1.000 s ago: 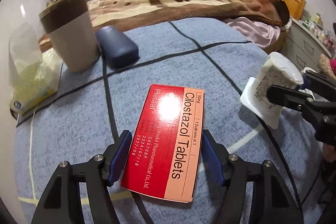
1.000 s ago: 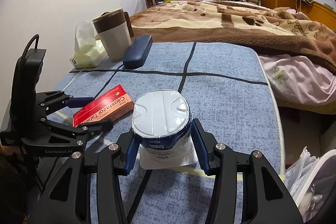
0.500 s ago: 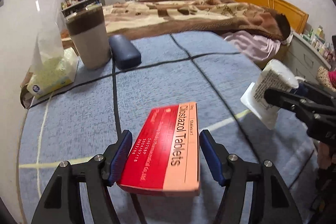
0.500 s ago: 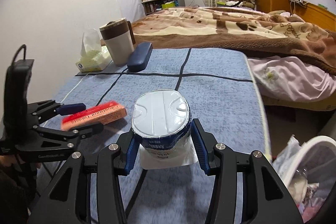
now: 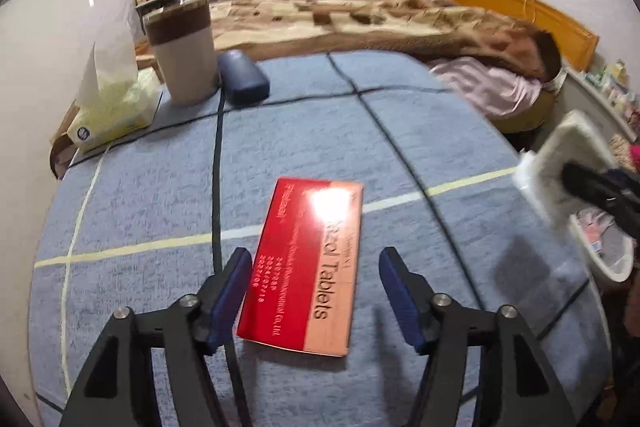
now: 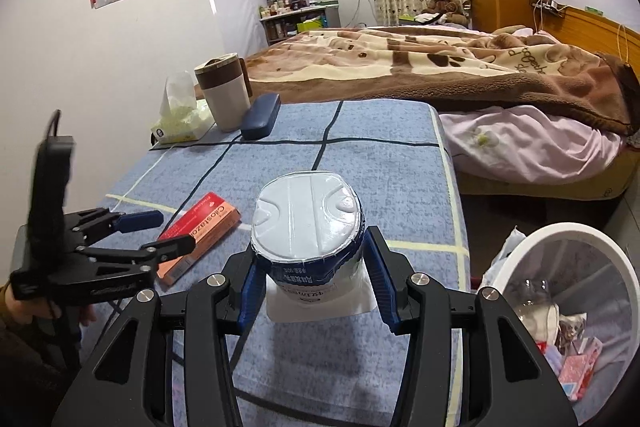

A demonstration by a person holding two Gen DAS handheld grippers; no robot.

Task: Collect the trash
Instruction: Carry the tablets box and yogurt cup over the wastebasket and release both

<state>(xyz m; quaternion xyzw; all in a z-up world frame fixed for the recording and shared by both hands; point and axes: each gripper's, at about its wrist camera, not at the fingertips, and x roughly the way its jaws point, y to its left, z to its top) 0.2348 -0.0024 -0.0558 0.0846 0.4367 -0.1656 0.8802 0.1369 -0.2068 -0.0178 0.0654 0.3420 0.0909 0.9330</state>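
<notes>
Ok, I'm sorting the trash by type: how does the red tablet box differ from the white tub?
The tablet box is flat, rectangular, red and peach; the tub is round, white, foil-lidded. The tub is clamped in the right gripper's jaws; the tablet box sits between the left gripper's jaws with a gap on one side. Both are printed packaging.

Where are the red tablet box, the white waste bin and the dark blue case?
red tablet box (image 5: 304, 267): left wrist view, its top face.
white waste bin (image 6: 616, 259): right wrist view, its rim.
dark blue case (image 6: 261, 116): right wrist view, its lid.
</notes>
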